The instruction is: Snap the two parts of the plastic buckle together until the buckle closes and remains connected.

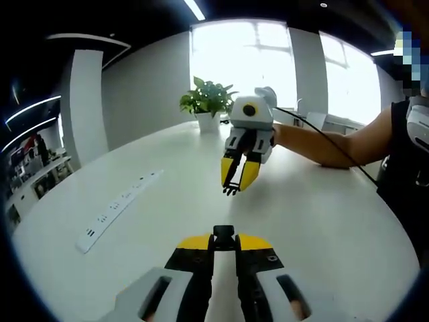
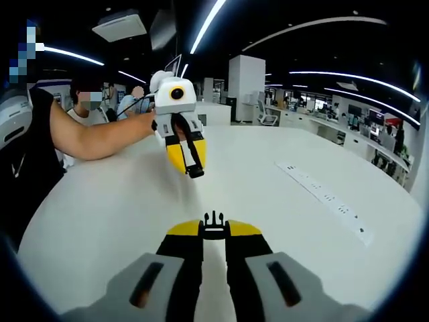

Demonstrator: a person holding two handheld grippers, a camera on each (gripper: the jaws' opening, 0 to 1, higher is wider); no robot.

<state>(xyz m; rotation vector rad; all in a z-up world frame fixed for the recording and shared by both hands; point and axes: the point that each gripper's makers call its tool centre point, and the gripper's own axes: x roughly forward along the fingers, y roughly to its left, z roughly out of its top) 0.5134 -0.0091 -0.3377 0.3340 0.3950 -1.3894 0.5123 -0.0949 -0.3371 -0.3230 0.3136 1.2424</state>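
Note:
In the left gripper view my left gripper point(image 1: 224, 243) is shut on the black socket half of the buckle point(image 1: 224, 233), which pokes out between its yellow tips. Facing it over the white table hangs my right gripper point(image 1: 240, 176), shut on the pronged half point(image 1: 232, 188). In the right gripper view my right gripper point(image 2: 213, 232) grips the pronged half point(image 2: 213, 221), prongs pointing away. My left gripper point(image 2: 188, 158) hovers opposite with the socket half point(image 2: 195, 170) at its tips. The two halves are apart, with a gap of bare table between them.
A white power strip point(image 1: 117, 209) point(image 2: 323, 199) lies on the round white table point(image 1: 322, 221). A potted plant point(image 1: 208, 102) stands at the far edge. A person's forearm point(image 1: 328, 144) point(image 2: 100, 137) reaches in, and other people sit behind.

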